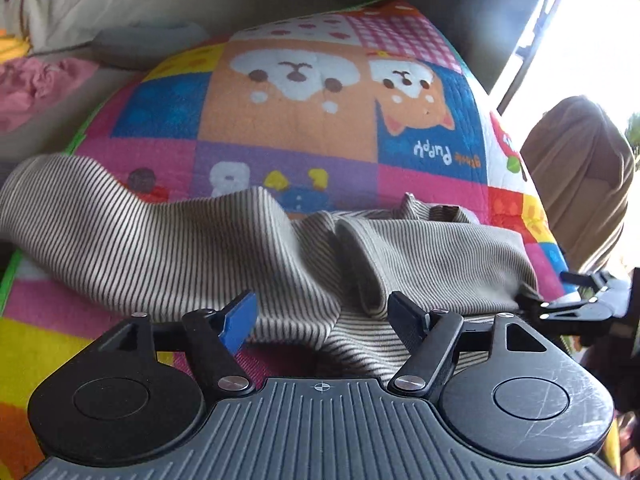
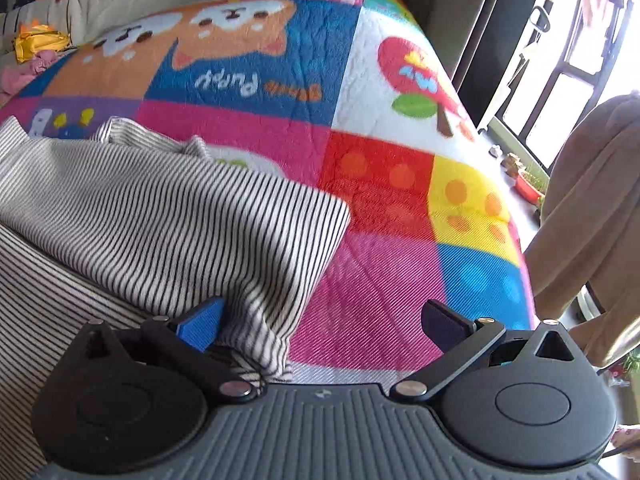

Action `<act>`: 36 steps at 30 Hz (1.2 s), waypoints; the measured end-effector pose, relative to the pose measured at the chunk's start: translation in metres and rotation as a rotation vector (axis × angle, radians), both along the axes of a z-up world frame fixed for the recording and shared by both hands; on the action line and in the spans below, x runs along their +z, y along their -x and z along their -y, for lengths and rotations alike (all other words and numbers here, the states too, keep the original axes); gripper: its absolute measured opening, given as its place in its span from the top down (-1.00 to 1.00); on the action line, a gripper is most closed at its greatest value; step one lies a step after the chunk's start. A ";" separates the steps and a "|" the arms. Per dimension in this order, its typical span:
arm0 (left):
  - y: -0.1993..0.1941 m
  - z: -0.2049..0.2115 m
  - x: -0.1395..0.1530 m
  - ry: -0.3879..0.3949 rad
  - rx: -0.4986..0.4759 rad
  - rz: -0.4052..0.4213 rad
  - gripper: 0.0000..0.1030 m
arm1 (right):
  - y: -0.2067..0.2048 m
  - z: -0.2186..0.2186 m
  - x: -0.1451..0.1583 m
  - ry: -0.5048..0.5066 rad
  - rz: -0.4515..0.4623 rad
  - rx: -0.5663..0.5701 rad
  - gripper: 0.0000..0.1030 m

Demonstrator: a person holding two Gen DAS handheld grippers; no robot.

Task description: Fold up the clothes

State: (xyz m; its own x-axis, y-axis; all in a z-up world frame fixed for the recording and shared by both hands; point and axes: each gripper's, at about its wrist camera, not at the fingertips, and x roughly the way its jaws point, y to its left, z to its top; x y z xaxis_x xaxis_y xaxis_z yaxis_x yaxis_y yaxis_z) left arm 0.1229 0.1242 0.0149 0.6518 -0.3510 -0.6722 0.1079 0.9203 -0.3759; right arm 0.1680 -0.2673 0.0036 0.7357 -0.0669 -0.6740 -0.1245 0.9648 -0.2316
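Note:
A black-and-white striped garment lies rumpled on a colourful patchwork quilt, folded over itself in the middle. My left gripper is open, its fingers spread over the garment's near fold, nothing between them. In the right wrist view the same striped garment lies at the left on the quilt. My right gripper is open; its left finger touches the garment's corner. The right gripper also shows in the left wrist view at the garment's right end.
A brown cloth-covered shape stands at the quilt's right edge, also in the right wrist view. Pink clothes and a beige cushion lie at the far left. A bright window is at the right.

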 end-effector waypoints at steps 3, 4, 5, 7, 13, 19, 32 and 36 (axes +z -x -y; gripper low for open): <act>0.004 -0.028 -0.007 0.112 0.092 -0.056 -0.70 | 0.002 0.002 -0.002 -0.023 0.019 -0.010 -1.00; 0.003 -0.036 -0.011 0.150 0.127 -0.075 -0.70 | 0.003 0.003 -0.002 -0.029 0.023 -0.012 -1.00; 0.001 -0.043 -0.015 0.188 0.162 -0.093 -0.69 | 0.005 0.004 -0.003 -0.040 0.031 -0.017 -1.00; -0.005 -0.054 -0.023 0.236 0.239 -0.115 -0.68 | 0.008 0.008 -0.005 -0.064 0.045 -0.028 -1.00; -0.022 -0.080 -0.022 0.206 0.513 -0.082 -0.64 | 0.017 0.017 -0.004 -0.112 0.071 -0.038 -1.00; -0.042 -0.107 -0.022 0.189 0.602 -0.046 -0.64 | 0.016 0.025 -0.005 -0.164 0.071 -0.039 -1.00; -0.050 -0.074 -0.012 -0.097 0.489 0.072 0.77 | 0.016 0.029 -0.006 -0.183 0.076 -0.038 -1.00; -0.044 -0.039 0.023 -0.119 0.321 0.157 0.80 | 0.023 0.035 0.009 -0.225 0.115 -0.015 -1.00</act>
State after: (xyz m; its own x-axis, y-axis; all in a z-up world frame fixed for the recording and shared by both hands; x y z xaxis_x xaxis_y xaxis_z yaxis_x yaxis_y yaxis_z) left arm 0.1667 0.1637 0.0374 0.8146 -0.0379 -0.5788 -0.1450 0.9529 -0.2665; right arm 0.1445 -0.3020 0.0124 0.8087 0.0634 -0.5847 -0.0946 0.9953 -0.0229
